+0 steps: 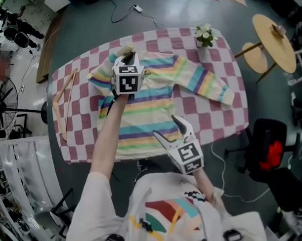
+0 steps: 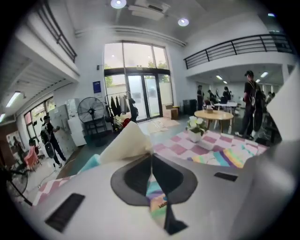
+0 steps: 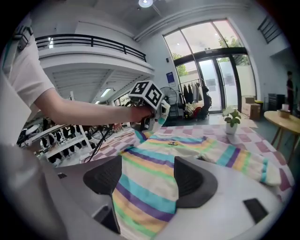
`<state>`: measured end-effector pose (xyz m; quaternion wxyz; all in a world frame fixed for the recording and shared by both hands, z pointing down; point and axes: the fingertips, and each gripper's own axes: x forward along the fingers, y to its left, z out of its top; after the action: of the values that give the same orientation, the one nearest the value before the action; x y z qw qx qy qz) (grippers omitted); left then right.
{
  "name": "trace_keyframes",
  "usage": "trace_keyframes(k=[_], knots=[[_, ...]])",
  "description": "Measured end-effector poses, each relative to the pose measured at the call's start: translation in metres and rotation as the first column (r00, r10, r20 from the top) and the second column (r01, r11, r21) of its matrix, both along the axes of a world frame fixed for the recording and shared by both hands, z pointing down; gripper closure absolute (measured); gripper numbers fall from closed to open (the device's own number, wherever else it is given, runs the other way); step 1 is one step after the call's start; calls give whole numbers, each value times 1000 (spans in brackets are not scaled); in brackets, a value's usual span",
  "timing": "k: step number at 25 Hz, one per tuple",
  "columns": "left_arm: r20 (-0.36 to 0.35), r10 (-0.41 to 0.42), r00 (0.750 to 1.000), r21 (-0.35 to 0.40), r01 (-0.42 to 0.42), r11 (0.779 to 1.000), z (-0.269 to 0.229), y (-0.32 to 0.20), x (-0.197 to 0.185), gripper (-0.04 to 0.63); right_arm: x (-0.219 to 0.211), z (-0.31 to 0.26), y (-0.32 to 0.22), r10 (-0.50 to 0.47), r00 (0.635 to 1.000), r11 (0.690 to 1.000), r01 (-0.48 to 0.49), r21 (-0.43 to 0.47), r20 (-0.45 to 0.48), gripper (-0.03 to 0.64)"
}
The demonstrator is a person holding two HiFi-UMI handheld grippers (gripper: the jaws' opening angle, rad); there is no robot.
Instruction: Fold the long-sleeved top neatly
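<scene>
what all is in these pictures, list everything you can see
striped top: one, pastel stripes on cream, spread on the table, one sleeve out toward the plant
table: one, pink and white checked cloth, centre
potted plant: one, green with white pot, table's far edge
wooden strips: a few, pale wood, table's left end
round tables: two, tan, floor at upper right
chair: one, black, with something red on it, right
fan: one, black, far left
left gripper: one, white, shut on striped top's fabric
right gripper: one, white, open above the top's hem
</scene>
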<state>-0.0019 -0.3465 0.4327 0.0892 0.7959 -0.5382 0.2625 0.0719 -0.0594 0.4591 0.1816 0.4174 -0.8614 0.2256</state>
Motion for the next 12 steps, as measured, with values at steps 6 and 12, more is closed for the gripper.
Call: trace_keyframes(k=[6,12], knots=[[132,208,969,-178,-183,967,101,18,80,581,62,17,-3,49,998,997,-51,-51,-35,270],[201,292,935,-292,-228,929,157,38,102,581,95,30,-10,88,995,993,-91,-80,-40,270]])
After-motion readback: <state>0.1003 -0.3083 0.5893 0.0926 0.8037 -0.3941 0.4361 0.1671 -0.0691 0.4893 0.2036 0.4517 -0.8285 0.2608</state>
